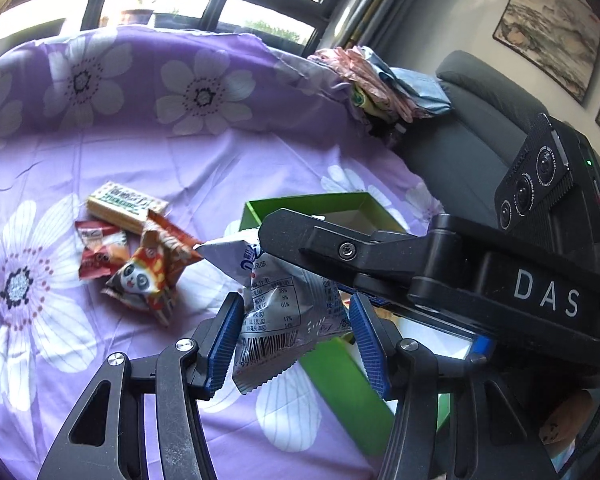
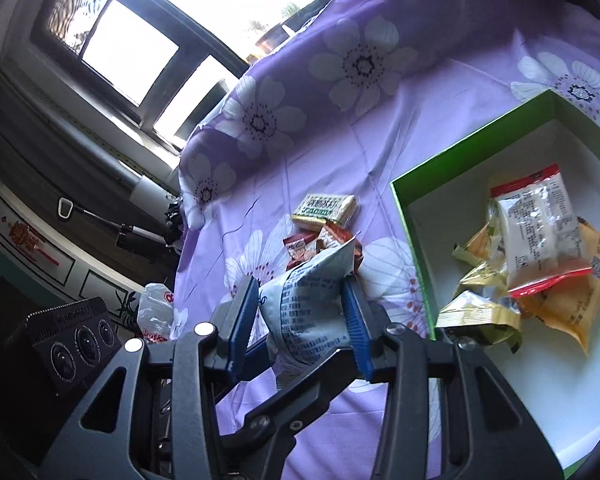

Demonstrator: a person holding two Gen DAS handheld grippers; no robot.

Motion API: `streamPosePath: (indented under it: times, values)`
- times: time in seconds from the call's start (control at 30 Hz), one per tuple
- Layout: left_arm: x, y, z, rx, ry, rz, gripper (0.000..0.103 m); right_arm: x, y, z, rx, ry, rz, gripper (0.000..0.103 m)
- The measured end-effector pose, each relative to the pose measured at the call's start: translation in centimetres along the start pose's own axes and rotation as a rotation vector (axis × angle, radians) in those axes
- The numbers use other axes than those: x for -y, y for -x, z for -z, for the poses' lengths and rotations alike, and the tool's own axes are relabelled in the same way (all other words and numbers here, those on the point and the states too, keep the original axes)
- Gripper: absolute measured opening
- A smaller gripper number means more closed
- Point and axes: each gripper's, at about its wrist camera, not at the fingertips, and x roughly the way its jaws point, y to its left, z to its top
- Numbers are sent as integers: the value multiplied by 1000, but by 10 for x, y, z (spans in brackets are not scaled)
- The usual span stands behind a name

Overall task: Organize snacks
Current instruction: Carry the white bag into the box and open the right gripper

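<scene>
A white snack packet [image 1: 284, 312] with printed text and a barcode is off the cloth, pinched between the blue pads of my left gripper [image 1: 296, 304]. In the right wrist view my right gripper [image 2: 300, 286] is shut on a white printed packet [image 2: 306, 308] too; it looks like the same one. The right gripper's black finger [image 1: 340, 248] crosses over the packet's top in the left wrist view. The green box [image 2: 412, 216] lies to the right with several yellow packets [image 2: 480, 312] and a red-edged clear one [image 2: 540, 232] inside.
Loose snacks lie on the purple flowered cloth [image 1: 100, 140]: a green-and-white wafer bar [image 1: 124, 204], red packets [image 1: 100, 248] and a panda packet [image 1: 144, 280]. Folded cloths [image 1: 380, 80] and a grey sofa [image 1: 480, 140] stand behind the box. A white plastic bag [image 2: 156, 308] sits at the cloth's left edge.
</scene>
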Motion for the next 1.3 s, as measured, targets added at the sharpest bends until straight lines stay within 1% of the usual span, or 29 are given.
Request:
streamPosePath:
  times: [0.1,0.27,0.33,0.43,0.57,0.8,0.93,0.97,1.03,1.1,1.17,1.27,1.3]
  values:
    - [13,-12,-4,-17,-34,27,55,16,15,-4,48,-40,16,44]
    - [38,-32,-8,-37,-103,47,55,37,34,-6,114,-101,55,44]
    - [45,-38,-9,-42,-127,63,53,44,40,-7,137,-122,65,44]
    - [52,-47,-10,-63,-135,90,53,55,49,-7,165,-158,66,44]
    - [58,-56,-8,-78,-141,104,53,66,57,-6,186,-188,89,45]
    - [61,-67,-6,-109,-126,123,53,77,57,-5,190,-238,107,45]
    - [61,-63,-4,-92,-122,114,53,80,56,-5,183,-255,104,45]
    - [60,-61,-4,-90,-121,118,53,80,55,-5,180,-258,108,46]
    - [58,-56,-4,-84,-116,116,53,77,54,-5,180,-247,138,52]
    - [54,-49,-4,-69,-115,89,55,74,56,-4,200,-231,171,62]
    - [47,-39,-4,-50,-111,60,57,70,59,-3,227,-217,181,67]
    - [30,-21,-3,-23,-84,19,63,65,63,-3,264,-191,186,77]
    - [24,-13,-3,-14,-73,4,64,63,64,-3,278,-182,192,79]
